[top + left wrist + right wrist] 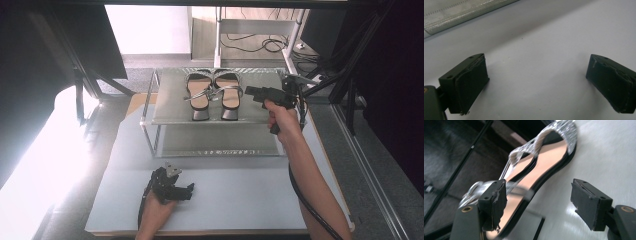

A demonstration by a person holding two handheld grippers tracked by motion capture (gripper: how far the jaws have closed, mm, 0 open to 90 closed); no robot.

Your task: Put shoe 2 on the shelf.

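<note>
Right gripper [252, 93] is held spread beside the right sandal [229, 95] on the rack [170, 112]; closing on it is judged next. Left gripper [189, 191] is rested spread, empty.

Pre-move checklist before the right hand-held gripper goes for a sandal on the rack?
1. Right hand-held gripper open: ok, jaws wide apart.
2. Both sandals side by side on the rack's top shelf: ok.
3. Nearest sandal between the jaws: not ok, it lies by one jaw, off centre.
4. Left hand-held gripper out of the way: ok, low over the table, open.
5. Thin strap free of the jaw: cannot tell, blurred.
</note>
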